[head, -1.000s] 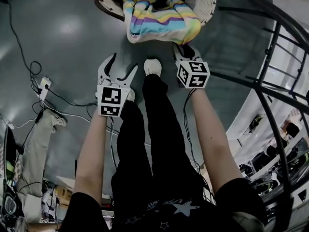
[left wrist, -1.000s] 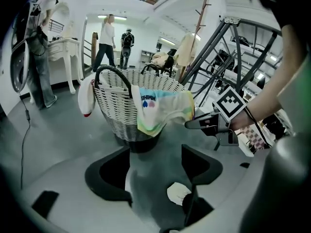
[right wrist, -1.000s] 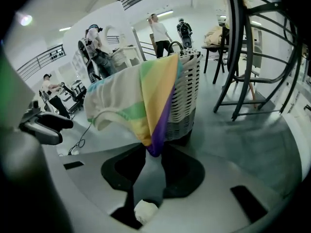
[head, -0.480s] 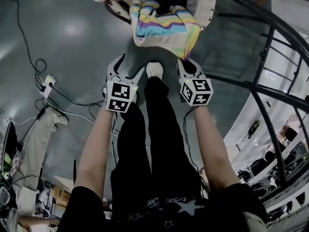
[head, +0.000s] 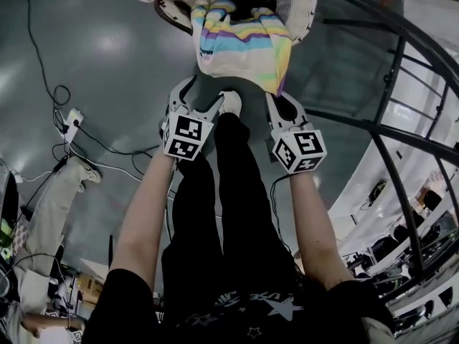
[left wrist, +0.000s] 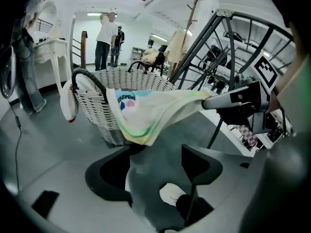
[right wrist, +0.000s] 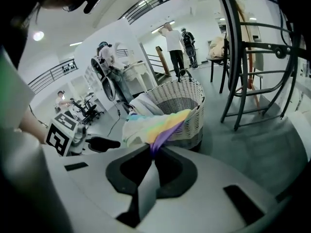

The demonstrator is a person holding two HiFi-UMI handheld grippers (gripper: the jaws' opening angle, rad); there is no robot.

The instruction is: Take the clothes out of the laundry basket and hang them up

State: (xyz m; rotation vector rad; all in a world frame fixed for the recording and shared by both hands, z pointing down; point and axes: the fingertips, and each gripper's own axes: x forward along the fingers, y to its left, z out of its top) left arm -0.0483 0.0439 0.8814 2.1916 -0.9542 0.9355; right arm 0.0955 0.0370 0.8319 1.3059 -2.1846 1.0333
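Rainbow-striped garment [head: 240, 45] is hanging half out of the wicker laundry basket [head: 305, 6], pinched by one gripper.

The garment is draping over the basket's near rim, with its near right corner running straight into the right gripper [head: 278, 95]. That gripper's jaws, having just been closing, are clamping the purple-yellow edge of the cloth tight. This grip is probably for dragging the piece clear of the basket. The left gripper [head: 195, 97] is hovering just near and left of the hanging hem, not touching it. Its jaws are standing wide apart, showing only floor and the person's shoe [head: 228, 102] between them. It is likely waiting to take the other corner and spread the cloth for the black drying rack [head: 401, 99] at far right.
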